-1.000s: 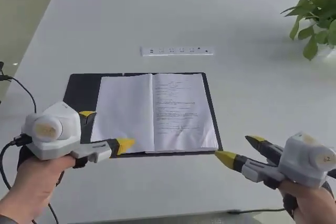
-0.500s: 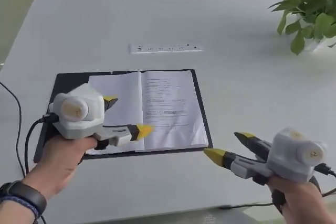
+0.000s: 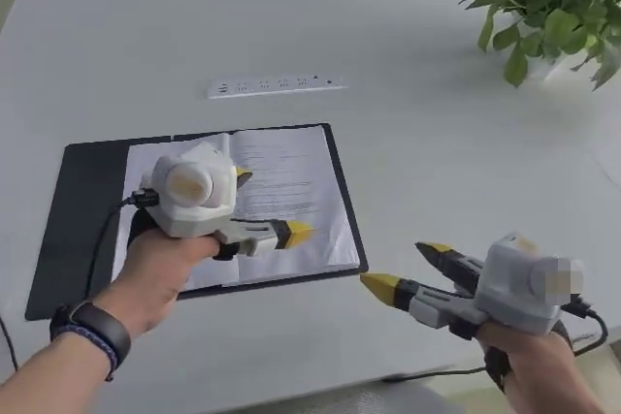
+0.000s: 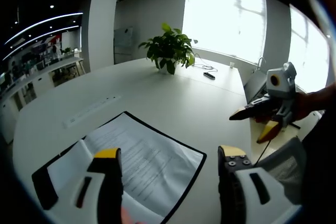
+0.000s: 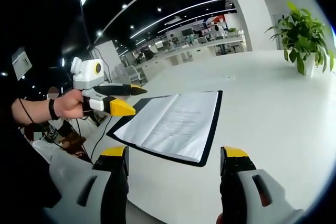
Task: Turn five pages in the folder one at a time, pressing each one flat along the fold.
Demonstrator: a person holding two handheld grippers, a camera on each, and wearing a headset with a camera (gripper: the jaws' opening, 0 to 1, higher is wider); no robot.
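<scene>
The black folder (image 3: 82, 210) lies open on the white table, with a printed page (image 3: 291, 181) on its right side. My left gripper (image 3: 270, 203) hovers open above the middle of the pages, jaws pointing right, nothing between them. In the left gripper view the printed page (image 4: 142, 156) lies just beyond the open left gripper (image 4: 169, 153). My right gripper (image 3: 403, 267) is open beside the folder's near right corner, apart from it. The right gripper view has the folder (image 5: 173, 119) ahead of the right gripper (image 5: 174, 152), with the left gripper (image 5: 126, 98) above the folder's left part.
A white power strip (image 3: 275, 85) lies on the table behind the folder. A potted plant (image 3: 548, 7) stands at the far right. A black cable (image 3: 107, 239) trails from my left gripper across the folder. The table's front edge runs close below my right gripper.
My left gripper has moved right, from the folder's near left edge to above its pages. The right gripper has stayed near the folder's near right corner. The head view has shifted.
</scene>
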